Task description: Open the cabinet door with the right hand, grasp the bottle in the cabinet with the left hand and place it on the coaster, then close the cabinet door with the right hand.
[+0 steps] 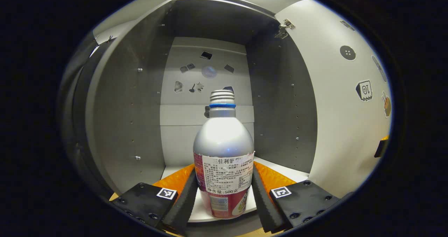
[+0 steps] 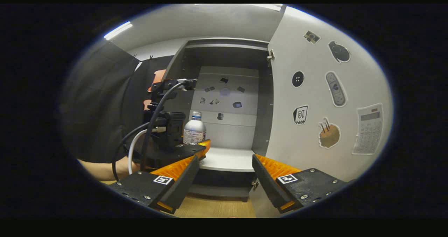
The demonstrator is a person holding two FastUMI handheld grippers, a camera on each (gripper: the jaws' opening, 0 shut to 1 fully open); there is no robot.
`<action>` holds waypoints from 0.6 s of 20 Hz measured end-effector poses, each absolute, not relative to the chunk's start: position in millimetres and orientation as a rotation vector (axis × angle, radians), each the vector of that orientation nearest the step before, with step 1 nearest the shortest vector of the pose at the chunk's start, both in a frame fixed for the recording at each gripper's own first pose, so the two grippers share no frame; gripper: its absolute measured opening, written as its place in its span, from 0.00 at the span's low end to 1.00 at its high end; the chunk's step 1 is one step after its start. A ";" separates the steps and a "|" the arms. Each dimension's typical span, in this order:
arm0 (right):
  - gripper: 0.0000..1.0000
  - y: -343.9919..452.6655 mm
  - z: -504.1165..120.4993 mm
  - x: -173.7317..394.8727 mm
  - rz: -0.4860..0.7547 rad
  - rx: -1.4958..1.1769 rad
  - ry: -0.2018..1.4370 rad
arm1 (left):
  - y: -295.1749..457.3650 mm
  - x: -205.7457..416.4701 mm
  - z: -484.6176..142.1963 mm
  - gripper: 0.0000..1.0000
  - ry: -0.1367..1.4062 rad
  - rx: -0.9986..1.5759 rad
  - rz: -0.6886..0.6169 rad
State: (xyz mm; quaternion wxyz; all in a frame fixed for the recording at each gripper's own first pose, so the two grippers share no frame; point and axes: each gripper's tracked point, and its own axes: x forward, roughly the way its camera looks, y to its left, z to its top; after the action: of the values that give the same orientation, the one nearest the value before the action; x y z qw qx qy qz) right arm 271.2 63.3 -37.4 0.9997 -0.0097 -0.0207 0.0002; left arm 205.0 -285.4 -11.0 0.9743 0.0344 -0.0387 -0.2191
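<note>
A silver bottle (image 1: 224, 142) with a blue neck ring and a printed label stands upright on the white shelf (image 1: 201, 210) near the cabinet's front edge. My left gripper (image 1: 224, 170) is shut on it, one finger pressing each side of the labelled lower body. In the right gripper view the same bottle (image 2: 194, 128) stands at the shelf's left front, with the left gripper (image 2: 201, 144) and its cables reaching in from the left. My right gripper (image 2: 225, 158) is open and holds nothing, just in front of the shelf (image 2: 227, 160). The cabinet door (image 2: 315, 90) is swung open to the right.
The grey cabinet walls (image 1: 129, 118) close in on both sides of the bottle. Stickers cover the back panel (image 1: 206, 72) and the door's inner face (image 1: 336, 107). A person's forearm (image 2: 105, 167) comes in low on the left. A wooden surface (image 2: 217, 205) lies below the cabinet.
</note>
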 end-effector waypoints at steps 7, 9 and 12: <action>0.94 79.9 -33.5 243.1 0.057 -0.009 -0.073 | -210.0 137.9 -18.8 0.83 -0.083 0.075 -0.323; 0.94 85.9 -32.3 234.6 0.037 -0.014 -0.079 | -189.3 121.4 -26.5 0.84 -0.075 0.071 -0.310; 0.94 103.8 -33.5 222.2 0.003 -0.013 -0.083 | -161.7 99.4 -48.8 0.82 -0.043 0.072 -0.313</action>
State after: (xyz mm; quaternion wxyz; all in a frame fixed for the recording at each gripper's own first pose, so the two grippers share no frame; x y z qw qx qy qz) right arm 222.2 103.8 -33.5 0.9991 -0.0067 -0.0415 0.0016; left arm 99.4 -161.7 -48.8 0.9869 0.0360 -0.0212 -0.1556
